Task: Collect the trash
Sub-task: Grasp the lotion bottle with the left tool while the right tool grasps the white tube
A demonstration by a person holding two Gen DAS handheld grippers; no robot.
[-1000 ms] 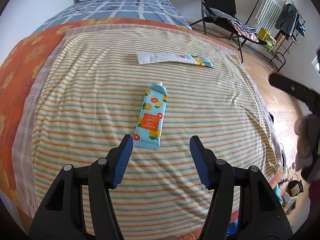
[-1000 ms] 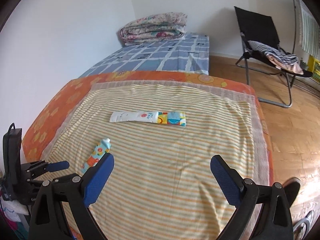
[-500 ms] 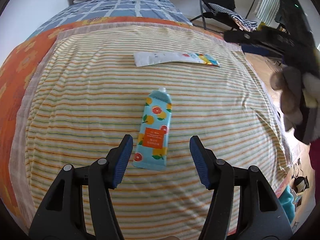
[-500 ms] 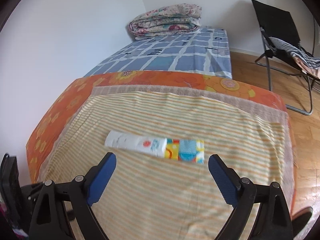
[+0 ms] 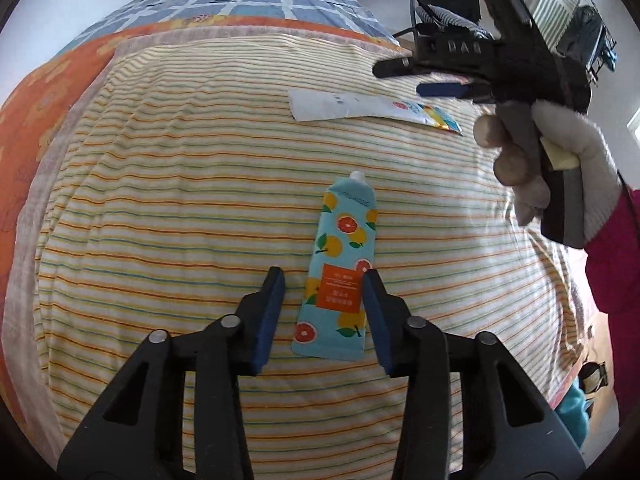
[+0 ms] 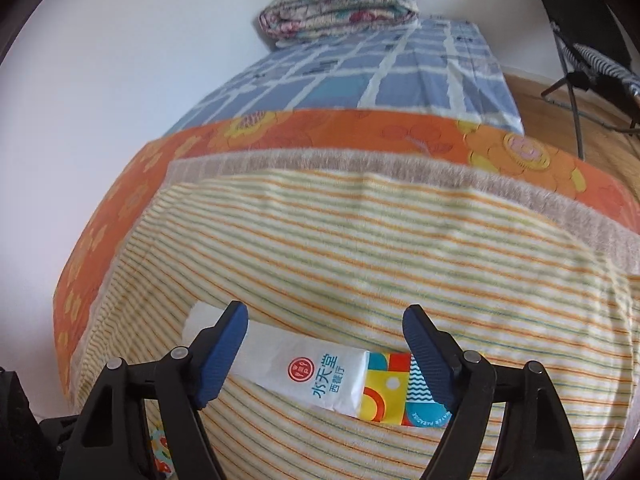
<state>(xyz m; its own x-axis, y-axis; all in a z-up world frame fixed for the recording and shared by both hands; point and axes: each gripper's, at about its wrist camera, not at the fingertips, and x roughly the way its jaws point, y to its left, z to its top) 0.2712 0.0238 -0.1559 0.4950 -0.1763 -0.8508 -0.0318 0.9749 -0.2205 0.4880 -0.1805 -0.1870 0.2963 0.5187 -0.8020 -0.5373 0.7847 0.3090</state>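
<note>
**A:** Right, starting nearest: the left tool is sitting low in the left wrist view, and its jaws have just been narrowing. The fruit-printed tube is lying between them on the striped blanket, lower centre of the frame, its flat crimped end nearest and its cap pointing toward the top.

**B:** Is it gripping yet?

**A:** Not that I can see. The right-hand pad looks to be at the tube's edge, but blanket is still showing on the other side, so I'm calling it narrow and not yet holding.

**B:** So how should the closing go?

**A:** I'd say by centring first. The tube is lying flat and looks soft, so the tool should be going low enough to catch its edges rather than sliding over the top, and squeezing gently.

**B:** And farther up?

**A:** The right tool is standing wide, its jaws having just been closing a little. The long paper packet is lying crosswise between them, at the lower centre of the right wrist view, with both ends reaching past the pads. Nothing is held there either. Closing along its length would likely buckle it; turning to pinch across the narrow width seems better.

**B:** Beyond that?

**A:** The folded quilt, at the top of the frame.
</note>
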